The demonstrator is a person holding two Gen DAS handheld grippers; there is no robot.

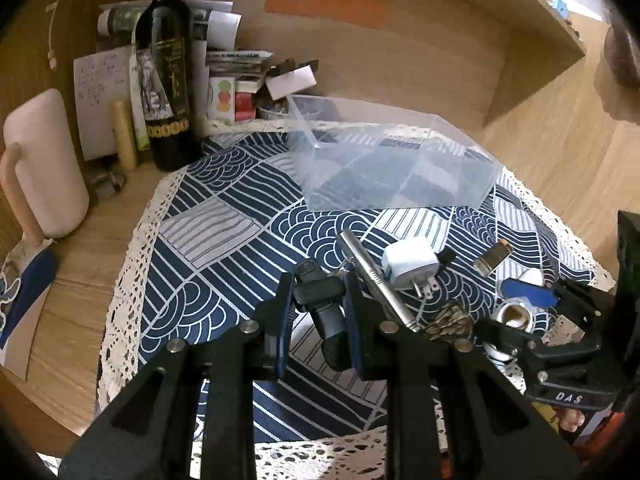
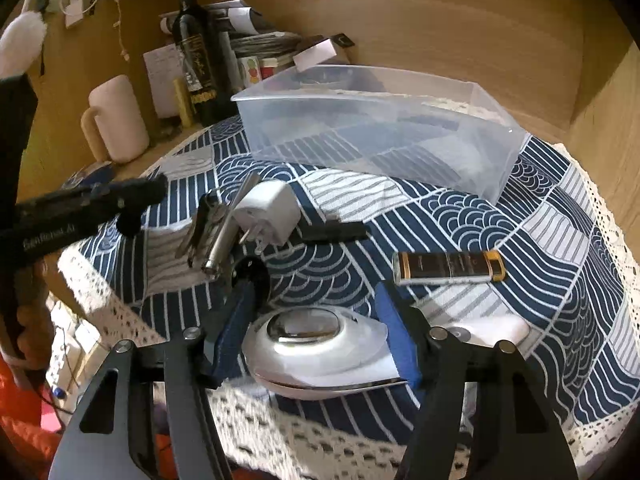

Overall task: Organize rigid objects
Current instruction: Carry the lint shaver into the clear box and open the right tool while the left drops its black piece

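My left gripper [image 1: 319, 304] is shut on a black key fob [image 1: 326, 312], just above the blue patterned cloth [image 1: 224, 224]. My right gripper [image 2: 316, 332] has its jaws on both sides of a white oval object with a shiny dome [image 2: 316, 344]; it rests on the cloth [image 2: 480, 208]. A clear plastic bin [image 1: 384, 160] stands empty beyond, also in the right wrist view [image 2: 376, 124]. Loose on the cloth lie a white plug adapter [image 2: 268, 212], a silver pen [image 2: 226, 232], a black stick [image 2: 336, 231] and a black-and-gold lighter [image 2: 448, 267].
A dark wine bottle [image 1: 166, 68], a pink mug [image 1: 44, 164], papers and small boxes [image 1: 236, 68] crowd the back left of the wooden alcove. A wooden shelf wall [image 1: 520, 60] rises at the right. The cloth's lace edge [image 2: 304, 432] runs near me.
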